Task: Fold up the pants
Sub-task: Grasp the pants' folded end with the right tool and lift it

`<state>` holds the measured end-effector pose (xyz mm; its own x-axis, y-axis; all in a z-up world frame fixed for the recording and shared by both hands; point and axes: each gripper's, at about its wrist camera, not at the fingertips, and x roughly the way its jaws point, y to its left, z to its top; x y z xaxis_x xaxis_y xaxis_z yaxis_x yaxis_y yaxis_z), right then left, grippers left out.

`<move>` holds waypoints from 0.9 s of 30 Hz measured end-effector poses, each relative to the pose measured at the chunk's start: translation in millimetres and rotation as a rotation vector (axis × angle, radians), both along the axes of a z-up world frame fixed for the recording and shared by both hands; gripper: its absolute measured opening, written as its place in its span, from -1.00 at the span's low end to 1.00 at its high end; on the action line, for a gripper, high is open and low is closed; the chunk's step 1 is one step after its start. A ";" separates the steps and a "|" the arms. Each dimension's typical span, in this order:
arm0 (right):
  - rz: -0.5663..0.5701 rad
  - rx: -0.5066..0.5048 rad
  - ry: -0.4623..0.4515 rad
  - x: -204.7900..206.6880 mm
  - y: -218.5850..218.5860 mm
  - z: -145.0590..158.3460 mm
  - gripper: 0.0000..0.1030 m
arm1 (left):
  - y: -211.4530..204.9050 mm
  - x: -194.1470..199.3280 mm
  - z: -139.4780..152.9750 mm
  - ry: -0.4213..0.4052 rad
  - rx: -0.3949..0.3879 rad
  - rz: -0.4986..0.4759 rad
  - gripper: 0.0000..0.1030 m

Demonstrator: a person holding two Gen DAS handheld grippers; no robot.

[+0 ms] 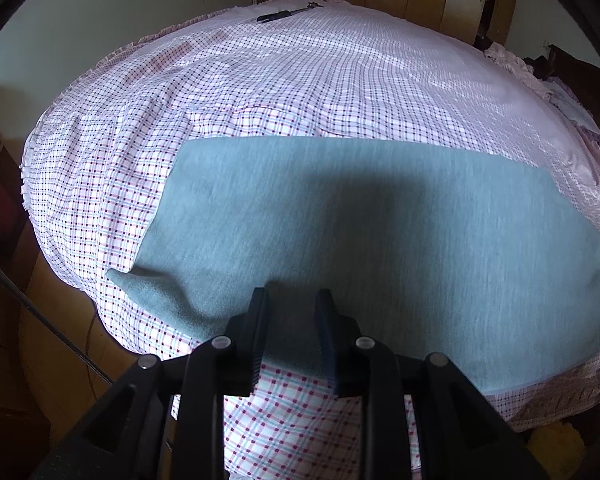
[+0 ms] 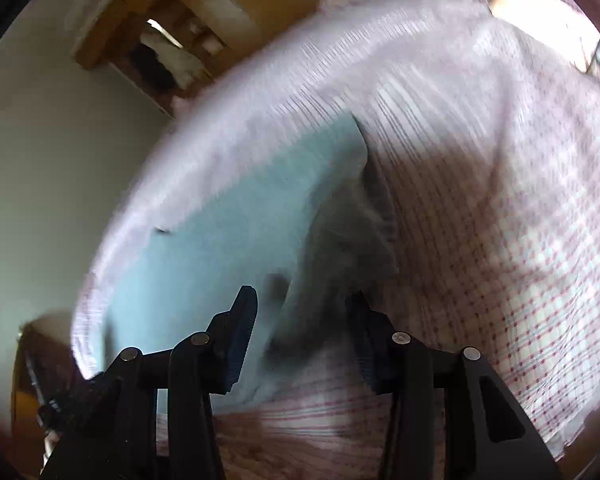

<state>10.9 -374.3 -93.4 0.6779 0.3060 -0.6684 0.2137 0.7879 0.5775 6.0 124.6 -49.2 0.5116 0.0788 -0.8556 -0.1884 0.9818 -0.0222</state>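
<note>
Grey-blue pants (image 1: 380, 232) lie flat as a wide rectangle on the checked bedsheet (image 1: 260, 92), near the bed's front edge, one corner poking out at the left. Left gripper (image 1: 292, 300) hangs over the near hem, jaws part open, nothing between them. Right gripper (image 2: 300, 300) sits at the pants' (image 2: 228, 220) end edge, jaws wide apart; frame is motion-blurred, but cloth seems to pass between the fingers ungripped. Dark tool (image 1: 276, 16) lies at the far side of the bed.
</note>
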 end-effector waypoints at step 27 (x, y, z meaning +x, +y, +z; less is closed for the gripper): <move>-0.202 0.104 -0.053 9.4 -22.1 -12.8 -0.59 | 0.0 2.4 -2.1 -0.003 0.008 -0.011 -0.48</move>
<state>20.3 -396.4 -106.2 0.7655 0.2256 -0.6026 0.3287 0.6679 0.6677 8.5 124.6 -51.3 0.5154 0.0797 -0.8532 -0.1778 0.9839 -0.0155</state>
